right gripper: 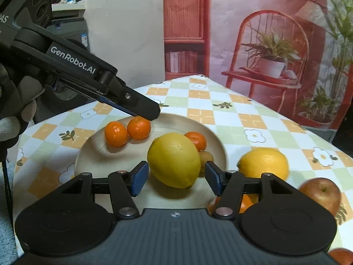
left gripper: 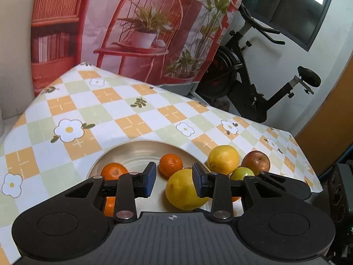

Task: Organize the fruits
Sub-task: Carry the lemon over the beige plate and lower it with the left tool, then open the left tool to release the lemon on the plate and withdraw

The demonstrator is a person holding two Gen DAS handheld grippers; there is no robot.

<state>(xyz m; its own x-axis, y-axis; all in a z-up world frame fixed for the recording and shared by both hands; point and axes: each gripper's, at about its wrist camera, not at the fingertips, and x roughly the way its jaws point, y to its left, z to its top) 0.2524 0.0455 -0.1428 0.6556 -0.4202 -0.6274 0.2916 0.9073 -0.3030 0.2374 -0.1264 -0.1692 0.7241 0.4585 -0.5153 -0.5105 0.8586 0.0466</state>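
Three tangerines (right gripper: 116, 133) and a lemon (right gripper: 174, 160) lie on the plate (right gripper: 92, 152); right gripper (right gripper: 176, 177) straddles that lemon (pads clear), left gripper (left gripper: 174, 180) open, empty.

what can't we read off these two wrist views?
- Orange fruit near the plate: right view, mostly behind the right gripper.
- Orange fruit: right view, cut off by the bottom edge.
- Green fruit: left view, partly behind the left gripper; kind unclear.
- Far lemon: right view, blurred.
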